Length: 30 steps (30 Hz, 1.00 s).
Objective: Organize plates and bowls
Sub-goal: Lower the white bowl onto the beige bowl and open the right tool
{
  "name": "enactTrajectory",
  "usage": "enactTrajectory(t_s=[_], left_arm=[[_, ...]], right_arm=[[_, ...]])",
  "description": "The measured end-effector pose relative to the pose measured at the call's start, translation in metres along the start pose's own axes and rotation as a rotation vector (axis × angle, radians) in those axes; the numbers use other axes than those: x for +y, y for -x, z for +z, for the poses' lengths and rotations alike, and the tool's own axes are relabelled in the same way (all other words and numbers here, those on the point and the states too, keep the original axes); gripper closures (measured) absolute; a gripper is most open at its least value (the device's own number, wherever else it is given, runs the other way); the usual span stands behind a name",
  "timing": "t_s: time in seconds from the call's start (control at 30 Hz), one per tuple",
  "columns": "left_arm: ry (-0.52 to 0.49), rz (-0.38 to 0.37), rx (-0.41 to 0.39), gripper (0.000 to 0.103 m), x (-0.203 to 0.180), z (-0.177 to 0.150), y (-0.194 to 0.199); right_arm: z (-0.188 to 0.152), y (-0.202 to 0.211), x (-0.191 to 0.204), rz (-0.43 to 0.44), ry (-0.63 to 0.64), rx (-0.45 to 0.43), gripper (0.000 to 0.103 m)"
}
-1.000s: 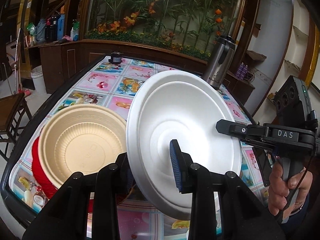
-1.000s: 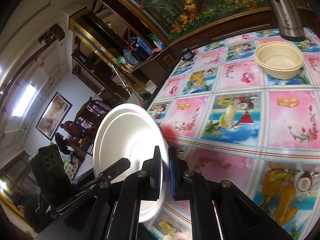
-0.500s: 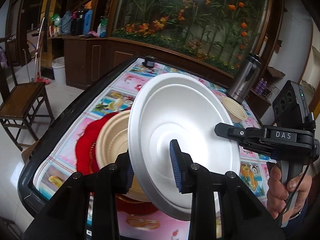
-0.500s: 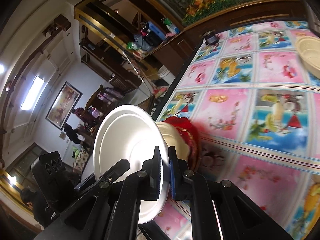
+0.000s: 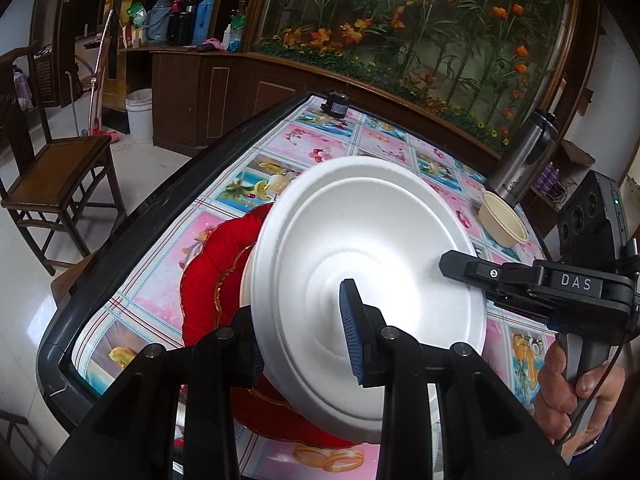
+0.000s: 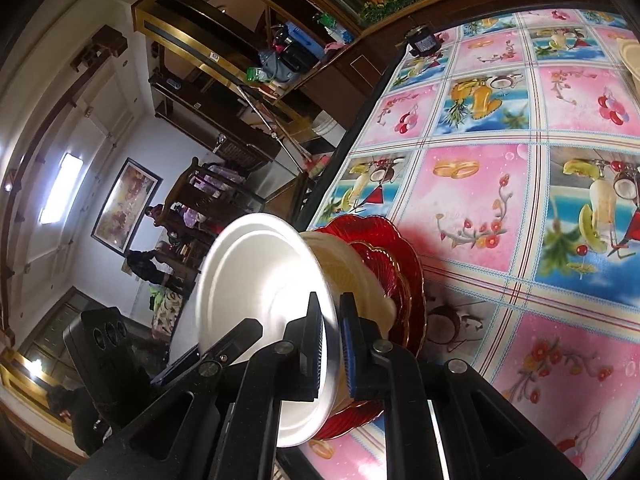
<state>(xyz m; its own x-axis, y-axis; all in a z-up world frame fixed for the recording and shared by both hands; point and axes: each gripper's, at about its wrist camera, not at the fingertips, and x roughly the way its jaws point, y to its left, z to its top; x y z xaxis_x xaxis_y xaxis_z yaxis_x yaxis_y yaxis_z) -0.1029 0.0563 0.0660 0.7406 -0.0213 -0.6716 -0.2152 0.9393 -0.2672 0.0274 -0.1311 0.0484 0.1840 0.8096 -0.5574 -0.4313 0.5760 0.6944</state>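
A white foam plate, held on edge at the centre of both views, hangs over a beige bowl that sits on a red plate near the table's lower-left corner. The left gripper is clamped across the white rim at the bottom of the left view. The right gripper has the opposite rim between its blue pads, its jaws opening, the pads apparently parting from the foam. A second beige bowl stands at right beside a steel flask. The foam looks feather-light, stiff but easily dented or snapped, so a light pinch on the thick rim seems the safest hold
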Motion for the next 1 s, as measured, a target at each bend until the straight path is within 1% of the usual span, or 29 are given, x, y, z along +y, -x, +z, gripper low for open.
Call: enactTrajectory(t_s=[0.13,0.2,0.3,0.33,0.37,0.4,0.43,0.47,0.57,0.77,0.87,1.0], left_arm=[[0.009,0.002,-0.007,0.074,0.001,0.002,0.001],[0.017,0.002,-0.01,0.072,0.003,0.002,0.001],[0.022,-0.003,-0.02,0.072,0.004,0.003,0.003],[0.022,-0.005,-0.024,0.071,0.004,0.003,0.004],[0.024,-0.009,-0.027,0.065,0.004,0.003,0.005],[0.025,-0.014,-0.033,0.06,0.004,0.003,0.007],[0.025,-0.014,-0.039,0.05,0.004,0.004,0.008],[0.023,-0.008,-0.05,0.045,0.004,0.004,0.01],[0.023,0.007,-0.073,0.045,0.006,0.007,0.016],[0.057,0.01,-0.1,0.044,0.017,0.012,0.025],[0.065,0.0,-0.127,0.043,0.016,0.014,0.032],[0.046,-0.016,-0.16,0.043,0.005,0.015,0.041]], right_arm=[[0.0,-0.001,0.0,0.007,0.015,-0.01,0.092],[0.0,-0.002,0.0,0.011,0.021,-0.02,0.092],[-0.001,-0.003,0.0,0.015,0.039,-0.025,0.088],[-0.001,-0.002,0.001,0.02,0.038,-0.025,0.085],[-0.001,-0.001,0.001,0.026,0.036,-0.027,0.082],[-0.001,0.0,0.002,0.026,0.041,-0.032,0.076],[-0.001,0.002,0.004,0.016,0.053,-0.041,0.067],[-0.002,0.005,0.007,-0.006,0.072,-0.06,0.064],[-0.002,0.012,0.011,-0.022,0.098,-0.094,0.064],[-0.003,0.023,0.001,-0.008,0.071,-0.113,0.064],[-0.005,0.031,-0.01,-0.016,0.052,-0.128,0.064],[-0.006,0.044,-0.031,-0.04,0.013,-0.15,0.064]])
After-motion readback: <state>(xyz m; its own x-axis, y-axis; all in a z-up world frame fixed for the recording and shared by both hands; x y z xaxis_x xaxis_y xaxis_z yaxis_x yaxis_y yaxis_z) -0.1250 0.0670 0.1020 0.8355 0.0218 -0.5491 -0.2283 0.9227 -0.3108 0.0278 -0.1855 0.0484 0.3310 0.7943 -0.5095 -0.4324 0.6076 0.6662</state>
